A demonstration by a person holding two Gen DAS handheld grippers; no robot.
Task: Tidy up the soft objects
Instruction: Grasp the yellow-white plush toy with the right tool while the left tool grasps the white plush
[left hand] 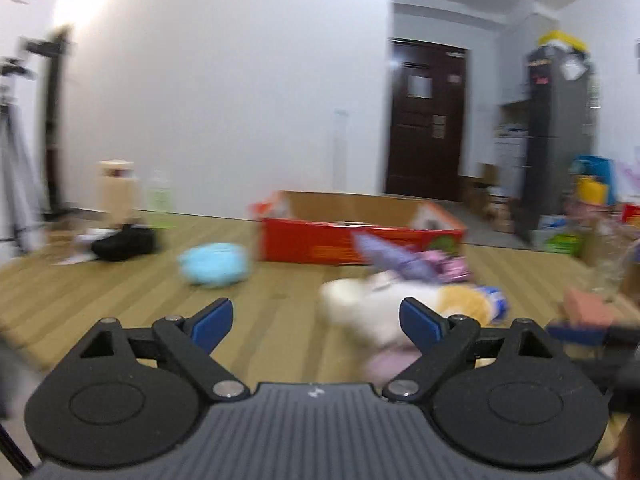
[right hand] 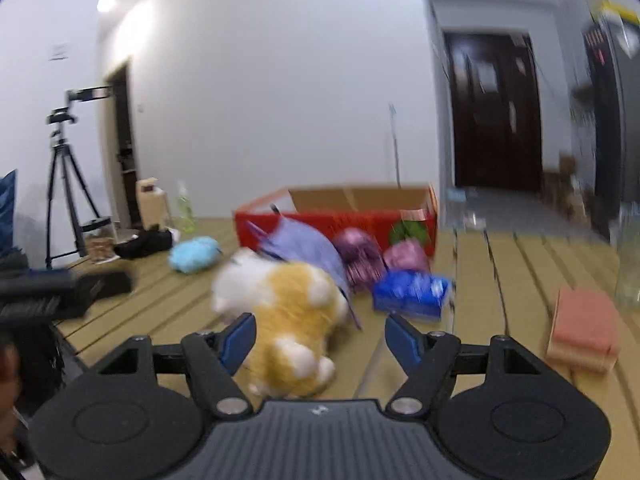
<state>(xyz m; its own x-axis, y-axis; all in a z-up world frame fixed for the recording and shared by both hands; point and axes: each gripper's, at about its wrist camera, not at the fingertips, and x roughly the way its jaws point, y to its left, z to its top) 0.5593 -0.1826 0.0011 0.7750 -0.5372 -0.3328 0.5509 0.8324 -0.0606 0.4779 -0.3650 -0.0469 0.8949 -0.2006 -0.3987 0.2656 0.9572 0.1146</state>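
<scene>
My right hand-held gripper [right hand: 320, 338] is wide and empty; the plush dog [right hand: 288, 312] lies just ahead at lower centre, long axis pointing away (nearer this hand). My left hand-held gripper [left hand: 316, 320], equally wide, sees it lower right. Red box [right hand: 340, 224] beyond.

both my views are smeared by motion. the plush [right hand: 288, 312] is a white and tan blur, its lower part hidden behind my right gripper [right hand: 320, 338]. in the left view my left gripper [left hand: 316, 322] covers its underside too. i can't read the print on the red box [left hand: 352, 236], nor see what lies inside. the pink block [left hand: 588, 308] is fuzzy and partly hidden.
</scene>
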